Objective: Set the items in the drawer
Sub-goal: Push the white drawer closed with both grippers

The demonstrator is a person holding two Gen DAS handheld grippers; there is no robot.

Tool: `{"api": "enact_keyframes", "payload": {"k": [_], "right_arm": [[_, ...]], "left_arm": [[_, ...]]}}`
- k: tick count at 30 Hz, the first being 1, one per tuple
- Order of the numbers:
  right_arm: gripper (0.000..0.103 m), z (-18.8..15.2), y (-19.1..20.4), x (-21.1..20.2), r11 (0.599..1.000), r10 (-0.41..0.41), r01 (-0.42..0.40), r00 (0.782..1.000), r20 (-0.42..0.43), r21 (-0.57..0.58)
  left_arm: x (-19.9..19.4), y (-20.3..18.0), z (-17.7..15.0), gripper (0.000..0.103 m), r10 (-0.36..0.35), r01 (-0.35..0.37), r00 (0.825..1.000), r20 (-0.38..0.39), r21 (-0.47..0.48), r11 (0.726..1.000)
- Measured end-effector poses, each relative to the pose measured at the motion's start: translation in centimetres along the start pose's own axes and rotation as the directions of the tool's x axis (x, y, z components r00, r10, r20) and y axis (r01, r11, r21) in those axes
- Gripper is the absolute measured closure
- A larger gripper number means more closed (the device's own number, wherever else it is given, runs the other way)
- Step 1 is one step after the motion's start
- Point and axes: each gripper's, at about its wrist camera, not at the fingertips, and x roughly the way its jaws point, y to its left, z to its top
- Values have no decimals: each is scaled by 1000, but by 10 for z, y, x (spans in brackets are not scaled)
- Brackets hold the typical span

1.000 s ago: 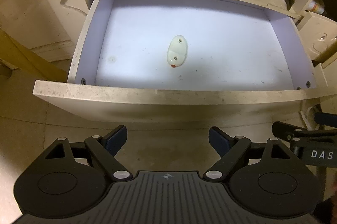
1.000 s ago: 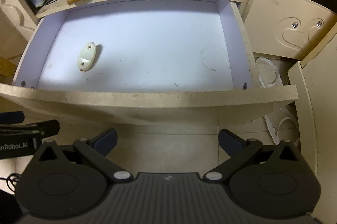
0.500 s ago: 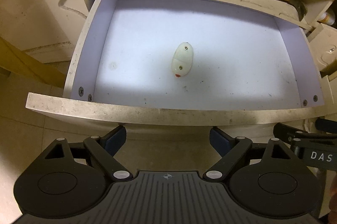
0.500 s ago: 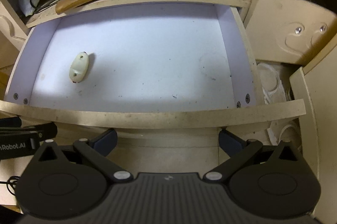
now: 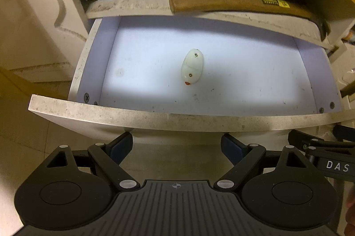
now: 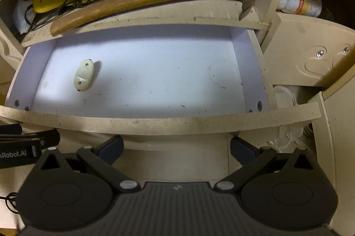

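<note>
Before the open drawer [image 5: 142,118], both grippers hover empty, jaws spread.
Fetch the next item; drop it beside the white oval piece [image 5: 192,67].

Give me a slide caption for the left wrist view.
Open left gripper faces the open drawer holding one white oval piece.

The drawer [image 5: 155,119] stands pulled out, its pale lilac floor speckled with grime. One small cream oval fitting [image 5: 192,66] with two screws and a red tip lies flat left of the floor's centre, well off every wall
</note>
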Motion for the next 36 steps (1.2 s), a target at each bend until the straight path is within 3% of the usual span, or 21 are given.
{"api": "enact_keyframes", "payload": {"k": [36], "right_arm": [[0, 103, 2, 51, 1000, -21, 22, 996, 82, -8]], "left_arm": [[47, 6, 100, 14, -13, 13, 997, 73, -3, 1000]]}}
